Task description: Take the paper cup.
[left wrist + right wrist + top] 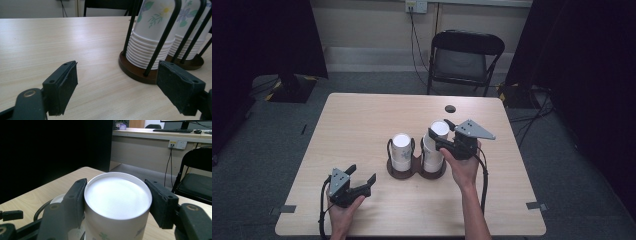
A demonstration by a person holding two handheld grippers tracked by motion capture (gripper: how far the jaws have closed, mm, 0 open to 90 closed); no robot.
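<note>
Two stacks of upturned white paper cups with a flower print stand in a dark double wire holder at the table's middle. My right gripper is shut on the top cup of the right stack, whose top sits higher than the left stack. In the right gripper view both pads press the sides of that cup just under its flat white bottom. My left gripper rests open near the front left of the table. Its jaws stand wide apart and hold nothing, with the holder's base and the nearer stack ahead.
A black folding chair stands behind the table's far edge. A round cable hole lies near the table's back right. Dark curtains hang on both sides. Bare tabletop spreads left of the holder.
</note>
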